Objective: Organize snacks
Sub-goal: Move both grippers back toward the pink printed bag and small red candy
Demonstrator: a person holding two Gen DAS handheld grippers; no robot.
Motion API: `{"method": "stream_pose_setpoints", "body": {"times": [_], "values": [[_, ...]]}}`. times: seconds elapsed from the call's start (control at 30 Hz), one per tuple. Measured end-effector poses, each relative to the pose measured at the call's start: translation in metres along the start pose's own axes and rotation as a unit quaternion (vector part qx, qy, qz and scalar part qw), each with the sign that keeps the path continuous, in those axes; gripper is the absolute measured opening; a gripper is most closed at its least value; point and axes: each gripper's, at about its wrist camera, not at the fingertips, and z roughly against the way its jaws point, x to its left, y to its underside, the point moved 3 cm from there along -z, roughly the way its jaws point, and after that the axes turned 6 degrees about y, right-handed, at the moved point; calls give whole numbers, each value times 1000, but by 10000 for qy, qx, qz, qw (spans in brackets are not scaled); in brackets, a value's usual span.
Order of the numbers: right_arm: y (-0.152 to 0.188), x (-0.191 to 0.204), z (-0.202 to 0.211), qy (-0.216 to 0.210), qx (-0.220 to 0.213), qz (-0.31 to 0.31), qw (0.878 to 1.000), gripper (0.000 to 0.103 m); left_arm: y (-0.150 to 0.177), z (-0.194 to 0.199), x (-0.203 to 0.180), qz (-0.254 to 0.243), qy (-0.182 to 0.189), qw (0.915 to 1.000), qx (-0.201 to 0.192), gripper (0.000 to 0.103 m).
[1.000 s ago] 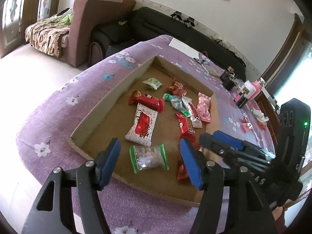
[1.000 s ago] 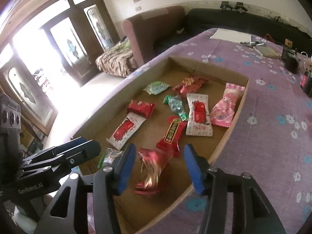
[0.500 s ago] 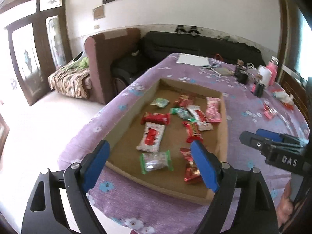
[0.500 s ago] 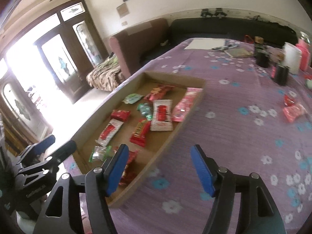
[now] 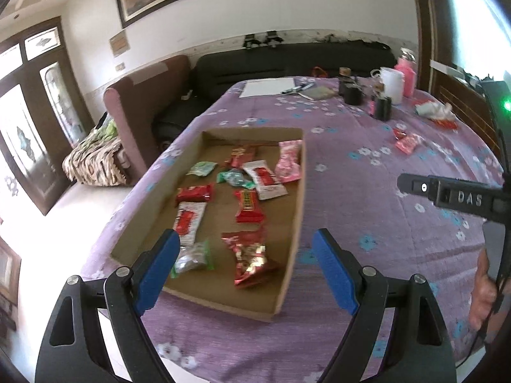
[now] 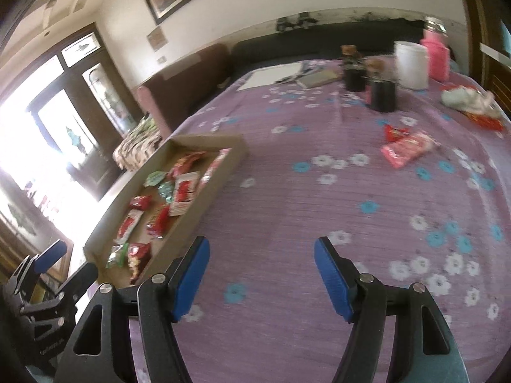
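Note:
A shallow cardboard tray (image 5: 295, 223) on the purple flowered tablecloth holds several wrapped snacks, among them a shiny red packet (image 5: 249, 255) near its front. The tray also shows in the right wrist view (image 6: 220, 178). My left gripper (image 5: 244, 265) is open and empty, raised above the tray's front edge. My right gripper (image 6: 262, 274) is open and empty over bare cloth right of the tray. A pink snack (image 6: 405, 148) and a small red snack (image 6: 396, 132) lie loose on the cloth far right; the pink one also shows in the left wrist view (image 5: 405, 143).
Dark jars (image 6: 381, 92), a white container (image 6: 410, 63) and a pink bottle (image 6: 437, 57) stand at the table's far end, with papers (image 5: 268, 86) behind. A crumpled wrapper pile (image 6: 469, 102) lies far right. Sofas stand beyond the table.
Both grippers have pulled back and up from the tray. The right gripper let go of the shiny red packet, which now lies in the tray, and swung right over the cloth.

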Motion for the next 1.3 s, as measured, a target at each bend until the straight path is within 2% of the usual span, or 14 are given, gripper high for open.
{"method": "stream_pose_setpoints", "body": {"times": [0.73, 1.13, 1.3], "values": [[-1, -121, -3, 520, 78, -1077, 9928, 70, 0, -34, -70, -694, 389, 9951, 586, 86], [-22, -182, -8, 1010, 86, -1634, 9813, 71, -2, -48, -96, -606, 1226, 9875, 781, 86], [-44, -195, -30, 1003, 142, -1950, 9756, 71, -8, -51, -93, -412, 1593, 9830, 815, 86]]}}
